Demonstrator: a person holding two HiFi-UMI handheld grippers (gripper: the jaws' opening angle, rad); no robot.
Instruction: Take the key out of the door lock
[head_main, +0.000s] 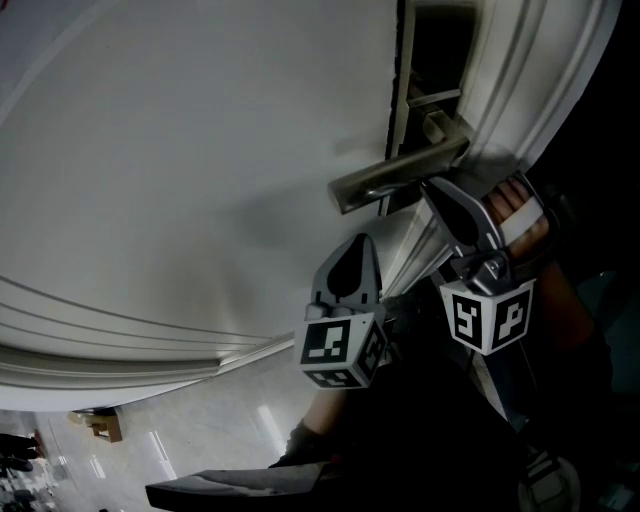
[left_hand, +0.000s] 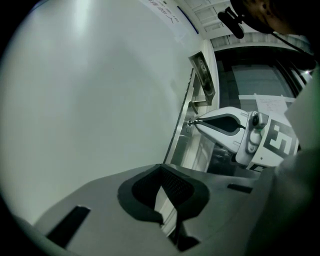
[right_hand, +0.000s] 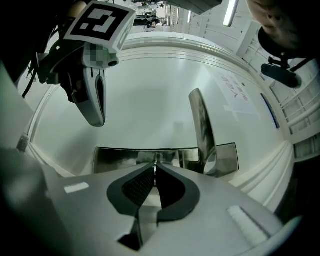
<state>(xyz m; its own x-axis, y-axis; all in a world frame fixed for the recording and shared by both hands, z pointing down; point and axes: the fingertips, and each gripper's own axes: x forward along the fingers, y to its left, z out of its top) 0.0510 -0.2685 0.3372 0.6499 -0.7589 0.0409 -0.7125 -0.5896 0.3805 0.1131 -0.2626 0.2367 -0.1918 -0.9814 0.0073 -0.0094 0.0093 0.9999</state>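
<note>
The door (head_main: 180, 150) is smooth, satin paint. Its handle (head_main: 400, 172) is brushed metal, the lock plate (right_hand: 120, 159) mirror-bright, the key (left_hand: 189, 121) shiny metal. My pads (right_hand: 136, 186) are ribbed black rubber in matt grey plastic.

The key (left_hand: 188, 122), pinched at the right gripper (right_hand: 155, 165) tip, is too small to make out.

Left hand-held gripper (left_hand: 161, 169) jaws together, empty, near door (left_hand: 90, 100); right hand-held gripper (left_hand: 196, 121) pinches key (left_hand: 189, 122) at door's edge.

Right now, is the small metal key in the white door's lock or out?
In: right gripper shut on the key, which meets the steel lock plate.
</note>
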